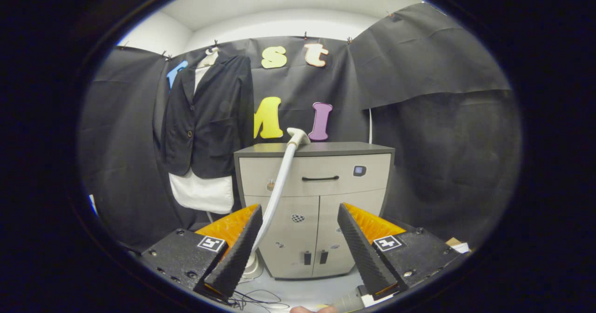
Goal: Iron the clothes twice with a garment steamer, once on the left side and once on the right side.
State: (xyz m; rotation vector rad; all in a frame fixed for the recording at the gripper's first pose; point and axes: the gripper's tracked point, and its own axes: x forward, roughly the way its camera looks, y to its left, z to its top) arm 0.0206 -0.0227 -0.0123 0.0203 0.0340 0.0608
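A dark jacket [209,117] over a white shirt [202,192] hangs on a hanger against the booth wall, up and to the left beyond my fingers. The garment steamer's white wand [279,182] leans against the front of a grey cabinet [316,201], its head [297,137] resting at the cabinet's top edge. The wand's lower part passes just behind my left fingertip. My gripper [300,215] stands open, with nothing between its fingers, some way short of the cabinet.
The cabinet has a drawer with a dark handle [320,178] and two doors below. A round white steamer base [253,266] sits on the floor by the cabinet's left foot. Thin cables [256,299] lie on the floor nearby.
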